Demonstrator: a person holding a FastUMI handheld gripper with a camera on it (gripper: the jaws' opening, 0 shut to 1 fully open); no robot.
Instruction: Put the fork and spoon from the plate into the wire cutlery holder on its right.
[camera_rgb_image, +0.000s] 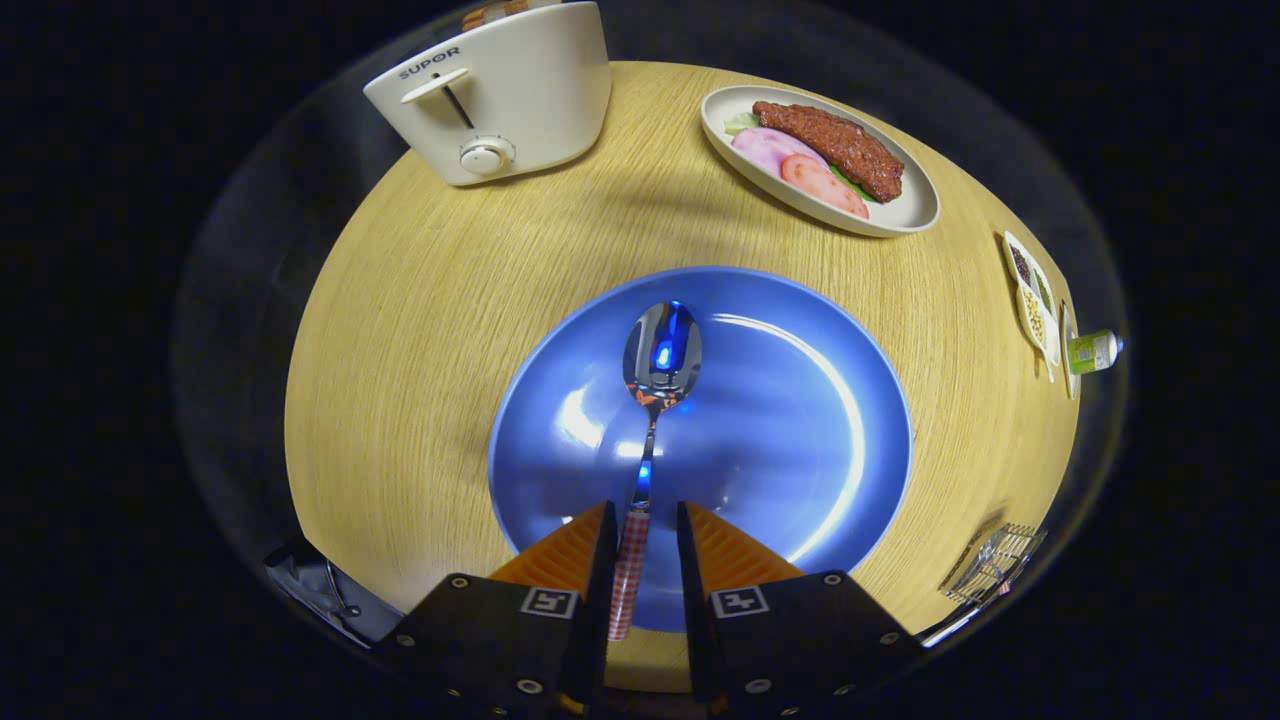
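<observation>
A metal spoon (660, 355) with a red checked handle lies on the blue plate (800, 420), bowl pointing away from me. Its handle runs back over the plate's near rim and passes between my fingers. My gripper (645, 510) is open around that handle: the left finger sits right against it and a small gap shows on the right side. The wire cutlery holder (995, 562) stands on the table to the right of the plate, beside my right finger. I cannot make out what is inside it.
A white toaster (500, 95) stands beyond the plate on the left. A white oval dish (915, 210) with meat and sliced food sits beyond on the right. Small condiment dishes (1035, 295) and a small tube (1092, 350) line the round wooden table's (400, 350) right edge.
</observation>
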